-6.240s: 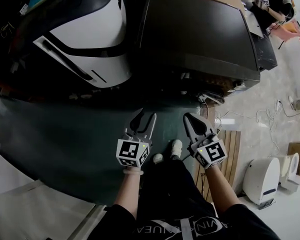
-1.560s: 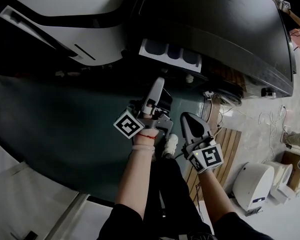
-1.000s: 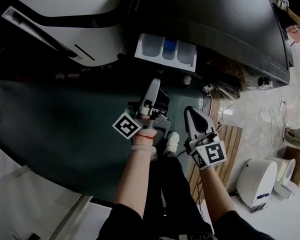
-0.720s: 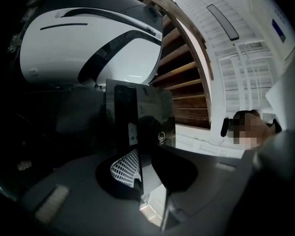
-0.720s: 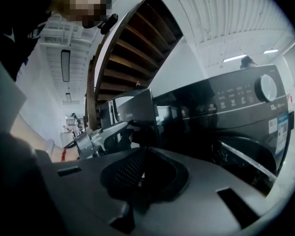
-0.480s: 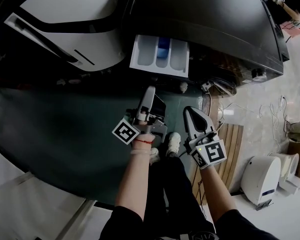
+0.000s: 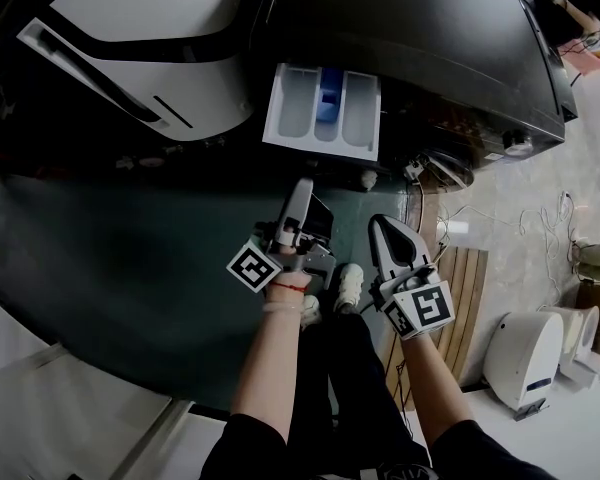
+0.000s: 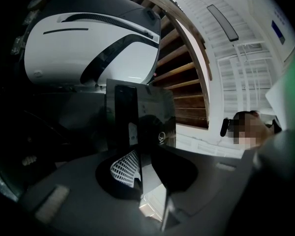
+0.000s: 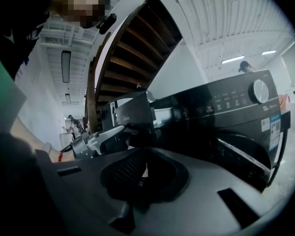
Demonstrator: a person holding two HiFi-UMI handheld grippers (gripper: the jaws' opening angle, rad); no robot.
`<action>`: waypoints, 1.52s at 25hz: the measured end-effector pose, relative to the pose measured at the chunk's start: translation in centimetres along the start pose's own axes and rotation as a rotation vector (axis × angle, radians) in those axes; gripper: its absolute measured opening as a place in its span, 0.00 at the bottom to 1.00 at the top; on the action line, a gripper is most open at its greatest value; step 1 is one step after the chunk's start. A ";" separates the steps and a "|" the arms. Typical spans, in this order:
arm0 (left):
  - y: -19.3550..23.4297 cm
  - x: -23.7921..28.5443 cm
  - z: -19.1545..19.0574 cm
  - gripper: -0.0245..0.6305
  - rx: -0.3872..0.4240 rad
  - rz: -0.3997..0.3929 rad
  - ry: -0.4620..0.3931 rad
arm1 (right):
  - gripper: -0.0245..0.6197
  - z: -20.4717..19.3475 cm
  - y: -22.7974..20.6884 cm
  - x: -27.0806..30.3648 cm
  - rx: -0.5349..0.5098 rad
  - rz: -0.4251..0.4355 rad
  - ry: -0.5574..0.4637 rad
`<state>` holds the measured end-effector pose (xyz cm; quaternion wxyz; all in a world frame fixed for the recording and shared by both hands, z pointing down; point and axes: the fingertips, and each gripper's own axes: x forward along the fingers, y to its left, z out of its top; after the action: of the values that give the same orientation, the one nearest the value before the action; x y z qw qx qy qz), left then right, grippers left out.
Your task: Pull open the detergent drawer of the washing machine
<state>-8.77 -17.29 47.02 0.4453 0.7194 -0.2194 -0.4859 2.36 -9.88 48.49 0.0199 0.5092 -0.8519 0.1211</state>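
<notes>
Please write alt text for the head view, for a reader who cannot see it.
A white detergent drawer stands pulled out of a black washing machine, its dark front clamped by the left gripper. The right gripper hangs beside it, jaws shut and empty.

Only "12" reads — on a sticker [image 9: 267, 110] on the washing machine [image 9: 221, 109] — rest too small.

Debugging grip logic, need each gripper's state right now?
Left gripper: closed on the detergent drawer front panel.
Right gripper: closed, empty.

white rounded appliance [image 7: 150, 58]: upper left | wooden slat mat [image 7: 465, 288]: floor, right | white toilet-like unit [image 7: 525, 353]: beside mat
</notes>
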 end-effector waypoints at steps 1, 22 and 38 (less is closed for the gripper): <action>-0.1 -0.2 0.0 0.17 -0.001 0.000 0.000 | 0.06 0.1 0.2 -0.1 0.006 -0.001 -0.006; -0.7 -1.3 -0.3 0.16 -0.019 0.002 0.010 | 0.06 0.1 1.9 -0.8 0.017 0.012 -0.021; 0.5 -3.3 -0.7 0.10 0.061 0.085 0.088 | 0.06 1.3 1.3 -0.9 0.011 -0.012 -0.036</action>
<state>-9.51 -14.83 49.19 0.4526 0.7432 -0.2449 -0.4276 1.82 -8.83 46.81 0.0025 0.5164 -0.8484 0.1165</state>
